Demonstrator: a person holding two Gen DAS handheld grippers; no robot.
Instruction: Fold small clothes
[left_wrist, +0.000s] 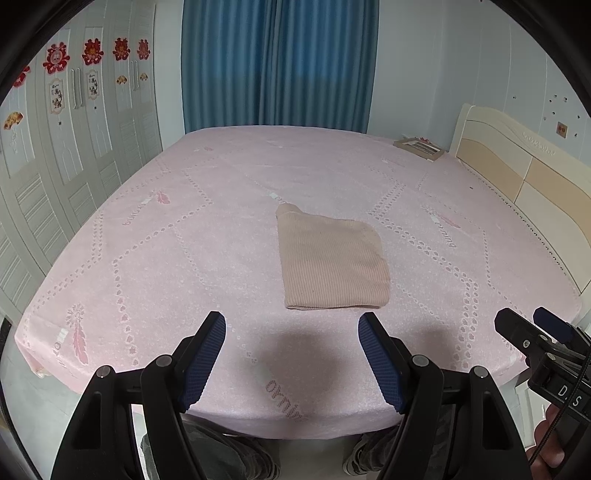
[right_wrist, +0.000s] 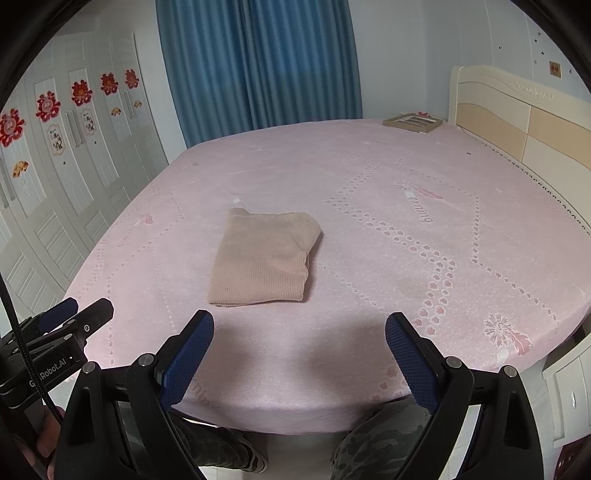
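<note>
A beige ribbed garment (left_wrist: 332, 260) lies folded into a neat rectangle on the pink bed sheet (left_wrist: 184, 258), near the middle of the bed. It also shows in the right wrist view (right_wrist: 262, 258). My left gripper (left_wrist: 291, 325) is open and empty, held above the bed's near edge, short of the garment. My right gripper (right_wrist: 299, 326) is open and empty too, just short of the garment's near edge. The right gripper shows at the right edge of the left wrist view (left_wrist: 532, 325); the left gripper shows at the left of the right wrist view (right_wrist: 77, 314).
A picture frame (left_wrist: 419, 147) lies at the bed's far right corner by the cream headboard (left_wrist: 524, 177). White wardrobe doors (left_wrist: 55, 166) stand left, blue curtains (left_wrist: 277, 62) behind. The person's legs (right_wrist: 376, 439) are below the near edge. A white nightstand (right_wrist: 572, 387) stands at right.
</note>
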